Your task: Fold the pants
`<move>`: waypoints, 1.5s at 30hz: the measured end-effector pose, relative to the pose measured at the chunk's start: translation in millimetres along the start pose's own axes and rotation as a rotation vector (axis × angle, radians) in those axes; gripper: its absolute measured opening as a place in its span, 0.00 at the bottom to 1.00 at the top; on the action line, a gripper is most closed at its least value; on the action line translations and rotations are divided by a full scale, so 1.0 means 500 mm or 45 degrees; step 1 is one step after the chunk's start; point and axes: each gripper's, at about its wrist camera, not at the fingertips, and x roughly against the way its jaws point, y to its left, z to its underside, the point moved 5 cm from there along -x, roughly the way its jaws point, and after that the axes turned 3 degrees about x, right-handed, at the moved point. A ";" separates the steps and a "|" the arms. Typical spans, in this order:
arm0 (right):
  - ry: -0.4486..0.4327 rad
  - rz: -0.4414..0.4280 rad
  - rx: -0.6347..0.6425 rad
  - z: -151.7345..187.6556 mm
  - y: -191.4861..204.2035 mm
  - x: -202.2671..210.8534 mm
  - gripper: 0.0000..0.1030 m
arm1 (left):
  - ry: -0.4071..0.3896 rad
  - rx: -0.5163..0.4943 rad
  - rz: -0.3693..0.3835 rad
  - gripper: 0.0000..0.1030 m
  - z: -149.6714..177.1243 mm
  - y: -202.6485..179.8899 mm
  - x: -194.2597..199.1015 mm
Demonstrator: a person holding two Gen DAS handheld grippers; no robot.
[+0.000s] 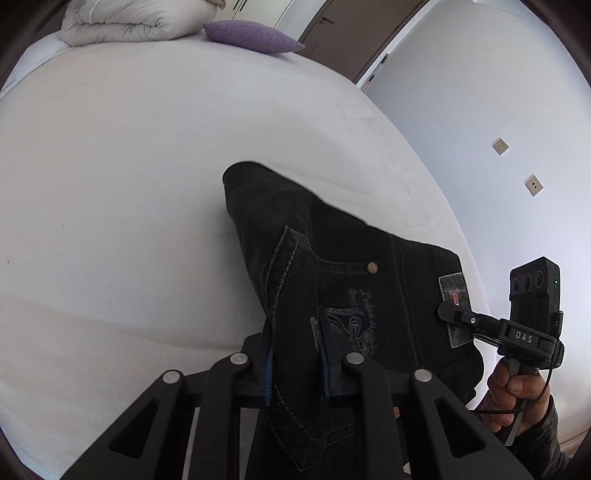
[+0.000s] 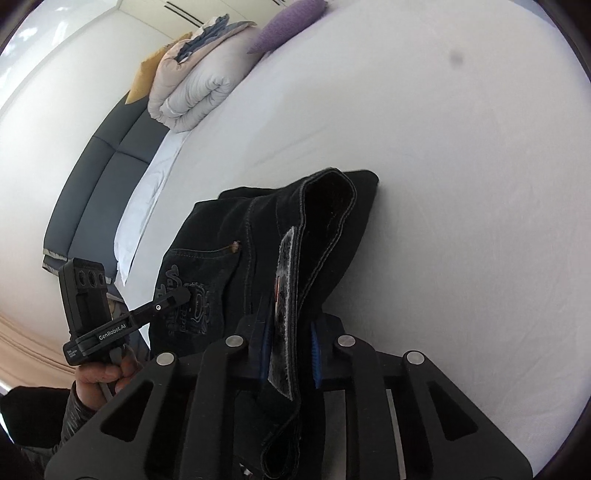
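Black denim pants [image 1: 332, 266], thick and contrast-stitched, are held up over a smooth white bed [image 1: 129, 166], the folded bulk trailing away toward 12 o'clock. The left gripper [image 1: 295, 369] is pinched on the pocket edge between blue pads; the right gripper [image 2: 291, 350] is pinched on the waistband by a rough grey patch [image 2: 282, 295]. A rolled quilt [image 2: 188, 92] and dark headboard [image 2: 96, 184] are seen best from the right wrist; wall sockets [image 1: 500, 146] only from the left.

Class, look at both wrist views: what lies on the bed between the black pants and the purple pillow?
Nothing: only bare white sheet lies between the pants and the pillow. Both views show this.
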 end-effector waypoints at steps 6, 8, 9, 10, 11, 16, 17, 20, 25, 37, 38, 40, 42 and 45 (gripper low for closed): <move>-0.105 -0.016 0.069 -0.102 0.015 0.086 0.15 | -0.110 -0.125 0.038 0.19 -0.097 -0.111 0.024; -0.130 -0.003 0.058 -0.145 -0.003 0.107 0.15 | -0.119 -0.158 0.043 0.19 -0.131 -0.135 0.007; -0.138 -0.001 0.051 -0.163 -0.015 0.114 0.15 | -0.119 -0.165 0.049 0.19 -0.141 -0.142 -0.004; -0.144 -0.003 0.039 -0.182 -0.031 0.119 0.15 | -0.115 -0.169 0.057 0.19 -0.153 -0.149 -0.020; -0.148 -0.001 0.017 -0.198 -0.053 0.122 0.15 | -0.107 -0.166 0.062 0.19 -0.163 -0.157 -0.041; -0.125 0.043 -0.062 -0.238 -0.155 0.120 0.15 | 0.007 -0.145 0.076 0.19 -0.154 -0.157 -0.171; -0.112 0.052 -0.090 -0.237 -0.181 0.113 0.15 | 0.035 -0.134 0.079 0.19 -0.148 -0.150 -0.199; -0.078 0.054 -0.143 -0.220 -0.261 0.079 0.17 | 0.062 -0.086 0.084 0.25 -0.140 -0.120 -0.259; -0.111 -0.099 -0.194 -0.197 -0.332 0.060 0.19 | 0.037 -0.075 0.117 0.37 -0.132 -0.095 -0.273; -0.474 0.225 -0.141 -0.109 -0.264 0.244 0.50 | -0.446 -0.385 -0.247 0.99 -0.066 -0.163 -0.025; -0.536 0.279 -0.092 -0.096 -0.239 0.275 0.50 | -0.531 -0.430 -0.285 1.00 -0.054 -0.182 0.012; -0.642 0.364 0.005 -0.069 -0.185 0.330 0.52 | -0.694 -0.519 -0.350 1.00 -0.025 -0.224 0.087; -0.748 0.452 0.116 -0.052 -0.120 0.377 0.61 | -0.797 -0.568 -0.397 1.00 -0.005 -0.262 0.141; -0.909 0.570 0.253 -0.025 -0.026 0.445 0.74 | -0.930 -0.630 -0.484 1.00 0.023 -0.325 0.214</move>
